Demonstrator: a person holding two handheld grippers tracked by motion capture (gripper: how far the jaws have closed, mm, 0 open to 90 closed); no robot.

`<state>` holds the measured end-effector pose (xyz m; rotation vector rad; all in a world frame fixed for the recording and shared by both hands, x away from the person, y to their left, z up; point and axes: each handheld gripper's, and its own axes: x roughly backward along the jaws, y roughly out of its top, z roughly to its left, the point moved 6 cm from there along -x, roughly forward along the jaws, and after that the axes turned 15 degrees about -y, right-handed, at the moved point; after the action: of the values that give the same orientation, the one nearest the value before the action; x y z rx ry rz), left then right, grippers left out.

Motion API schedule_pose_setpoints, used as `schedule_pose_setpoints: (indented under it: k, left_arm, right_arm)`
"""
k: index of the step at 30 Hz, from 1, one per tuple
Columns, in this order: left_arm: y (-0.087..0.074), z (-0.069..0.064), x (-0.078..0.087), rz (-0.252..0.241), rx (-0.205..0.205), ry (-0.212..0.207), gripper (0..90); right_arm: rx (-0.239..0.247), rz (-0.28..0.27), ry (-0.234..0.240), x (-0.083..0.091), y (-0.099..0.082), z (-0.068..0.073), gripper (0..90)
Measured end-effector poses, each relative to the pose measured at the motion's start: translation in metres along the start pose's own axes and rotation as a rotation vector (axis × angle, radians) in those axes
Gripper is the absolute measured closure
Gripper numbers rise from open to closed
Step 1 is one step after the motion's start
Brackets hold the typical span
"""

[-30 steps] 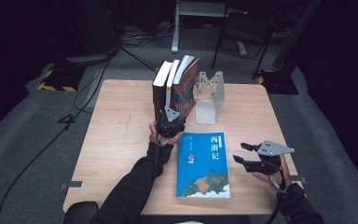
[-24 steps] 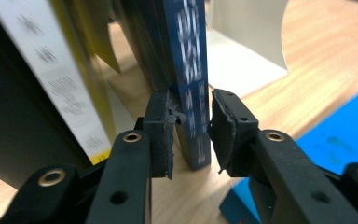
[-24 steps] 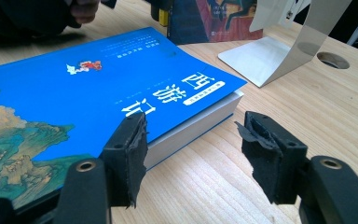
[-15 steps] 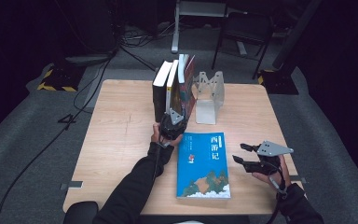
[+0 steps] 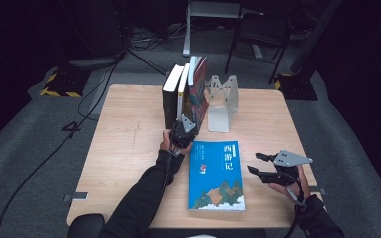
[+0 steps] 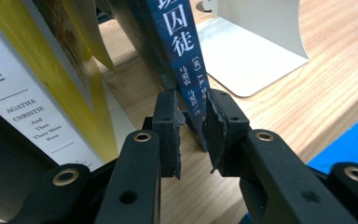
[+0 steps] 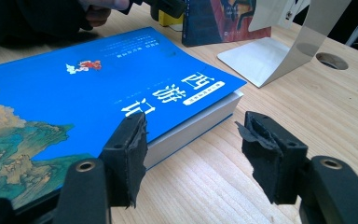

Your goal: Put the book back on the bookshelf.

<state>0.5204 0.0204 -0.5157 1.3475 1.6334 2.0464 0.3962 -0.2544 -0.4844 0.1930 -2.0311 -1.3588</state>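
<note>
Upright books [image 5: 184, 96] stand left of the bookend [image 5: 222, 101], flat book [image 5: 217, 176] before them.

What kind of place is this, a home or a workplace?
Most likely a recording studio or lab, not a home. A lone wooden table stands on grey carpet amid dark surroundings, cables trail across the floor, and yellow-black hazard tape marks equipment behind it.

Left gripper [image 6: 193, 126] has just closed on the dark-blue book's [image 6: 182, 51] spine; white bookend [image 6: 256, 51] beyond.
</note>
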Motion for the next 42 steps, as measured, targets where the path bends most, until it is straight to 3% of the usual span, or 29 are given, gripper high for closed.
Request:
schedule_pose_setpoints:
  k: [5, 14, 25, 33, 42]
  left_arm:
    - [0.002, -0.003, 0.009, 0.009, -0.037, -0.018, 71.7]
    - [-0.006, -0.018, 0.04, 0.053, -0.131, -0.113, 66.7]
    - [-0.024, -0.025, 0.068, 0.09, -0.169, -0.192, 63.4]
    - [-0.048, -0.043, 0.091, 0.152, -0.229, -0.291, 59.0]
    - [-0.073, -0.054, 0.106, 0.225, -0.246, -0.376, 53.6]
  right_arm:
    - [0.005, 0.006, 0.0, 0.0, 0.0, 0.001, 40.0]
    - [0.004, 0.015, 0.001, 0.003, -0.001, 0.003, 39.6]
    - [0.011, 0.035, 0.008, 0.008, -0.005, 0.008, 39.6]
    - [0.017, 0.054, 0.018, 0.014, -0.009, 0.013, 39.2]
    - [0.028, 0.087, 0.044, 0.02, -0.015, 0.021, 37.7]
